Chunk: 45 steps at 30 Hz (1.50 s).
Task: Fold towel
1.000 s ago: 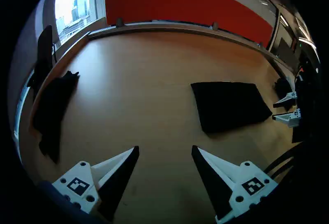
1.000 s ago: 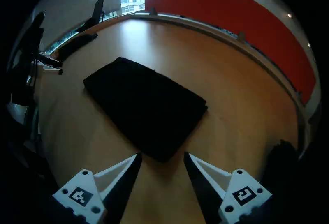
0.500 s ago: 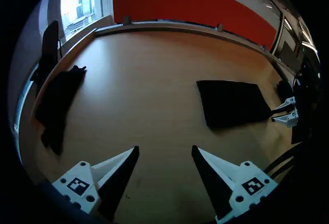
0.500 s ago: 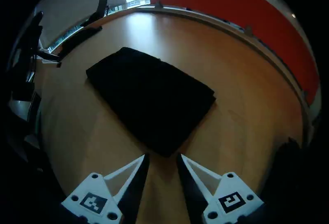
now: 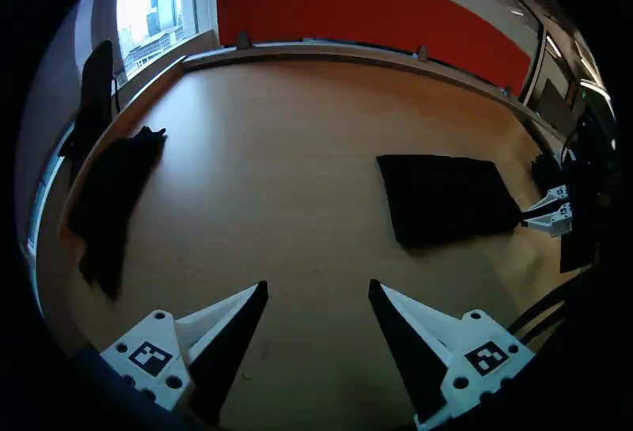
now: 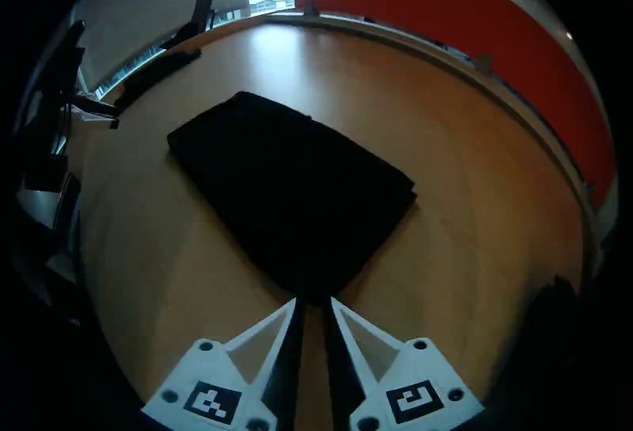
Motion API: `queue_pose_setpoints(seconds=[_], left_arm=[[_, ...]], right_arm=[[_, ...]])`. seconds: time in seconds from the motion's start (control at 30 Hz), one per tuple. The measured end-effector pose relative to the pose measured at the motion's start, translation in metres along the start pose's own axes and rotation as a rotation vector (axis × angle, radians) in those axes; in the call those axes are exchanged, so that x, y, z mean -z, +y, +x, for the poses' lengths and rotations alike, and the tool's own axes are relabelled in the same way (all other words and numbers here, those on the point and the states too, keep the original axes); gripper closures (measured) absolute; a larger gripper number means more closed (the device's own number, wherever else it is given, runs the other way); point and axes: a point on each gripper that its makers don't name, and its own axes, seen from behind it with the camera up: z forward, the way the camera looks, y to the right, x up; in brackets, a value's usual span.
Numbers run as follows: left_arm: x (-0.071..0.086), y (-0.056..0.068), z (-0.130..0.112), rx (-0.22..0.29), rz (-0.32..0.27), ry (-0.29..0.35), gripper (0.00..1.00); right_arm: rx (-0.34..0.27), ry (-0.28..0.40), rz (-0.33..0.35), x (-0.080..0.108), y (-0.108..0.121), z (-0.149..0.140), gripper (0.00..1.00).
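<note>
A broad light-brown wooden tabletop (image 5: 277,154) is seen in both views, closed off at its far edge by a long red partition panel (image 5: 372,12). The black rectangular cloth towel (image 5: 443,198) is laid flat on the tabletop, well to the right in the left gripper view and directly ahead in the right gripper view. A second dark, crumpled cloth (image 5: 107,194) is draped near the tabletop's left edge, well apart from the towel.

The left gripper (image 5: 316,284) is held over bare wood with its fingers spread wide and nothing between them. The right gripper (image 6: 313,301) is set at the towel's nearest corner. Its fingers are brought nearly together, with only a thin gap left, and the tip of the corner is reached by them. Whether the cloth is actually pinched cannot be told.

The step in hand is judged to be the taking of that corner for a fold. A firm pinch on the corner is called for next. The free left gripper is probably needed at a neighbouring corner, so that the edge can be lifted evenly and carried across to the opposite edge with the corners matched.
</note>
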Motion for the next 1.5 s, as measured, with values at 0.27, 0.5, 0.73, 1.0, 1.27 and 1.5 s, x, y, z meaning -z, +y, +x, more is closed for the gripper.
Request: queue_pose_setpoints(seconds=[0.27, 0.5, 0.73, 1.0, 1.27, 1.5], left_arm=[[0.000, -0.001, 0.002, 0.001, -0.002, 0.002, 0.05], [0.000, -0.001, 0.006, 0.000, -0.005, 0.010, 0.05], [0.002, -0.002, 0.010, 0.005, -0.005, 0.019, 0.05], [0.003, -0.002, 0.010, 0.010, -0.005, 0.025, 0.05], [0.005, 0.000, 0.012, 0.009, -0.010, 0.033, 0.06], [0.007, 0.001, 0.013, 0.009, -0.014, 0.038, 0.06]], right_arm=[[0.001, 0.009, -0.029, 0.003, 0.005, 0.006, 0.85], [0.018, 0.061, -0.048, 0.018, 0.006, 0.031, 0.85], [0.064, 0.119, -0.081, 0.040, 0.010, 0.064, 0.86], [0.107, 0.166, -0.122, 0.065, 0.017, 0.090, 0.87], [0.146, 0.188, -0.153, 0.090, 0.023, 0.101, 0.87], [0.169, 0.200, -0.168, 0.098, 0.025, 0.109, 0.88]])
